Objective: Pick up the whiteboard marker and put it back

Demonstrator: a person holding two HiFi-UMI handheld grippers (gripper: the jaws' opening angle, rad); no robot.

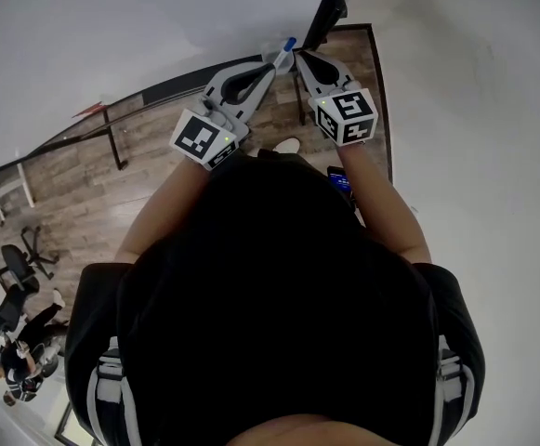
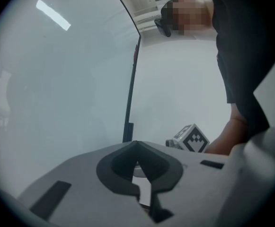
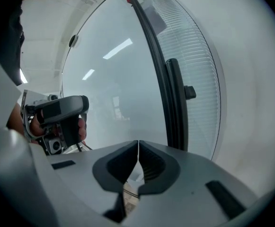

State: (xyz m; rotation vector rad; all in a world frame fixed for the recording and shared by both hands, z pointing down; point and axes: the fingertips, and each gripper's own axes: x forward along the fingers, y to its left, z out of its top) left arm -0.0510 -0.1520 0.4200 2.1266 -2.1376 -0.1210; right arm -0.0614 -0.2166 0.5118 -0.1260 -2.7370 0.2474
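In the head view the whiteboard marker (image 1: pixel 288 45), white with a blue cap, sticks out just past the tips of my left gripper (image 1: pixel 277 63). In the left gripper view the tips of that gripper (image 2: pixel 136 144) meet, and a white length that looks like the marker (image 2: pixel 145 193) shows in the gap below them. My right gripper (image 1: pixel 297 57) is close beside it on the right, its jaws shut (image 3: pixel 138 143) with nothing between them. Both point at the whiteboard (image 1: pixel 111 26).
The whiteboard's black edge post (image 3: pixel 175 103) stands straight ahead, with a white wall (image 1: pixel 474 82) to its right. Wooden floor (image 1: pixel 84 184) lies below, with a table frame (image 1: pixel 116 142) and office chairs (image 1: pixel 14 277) at the left.
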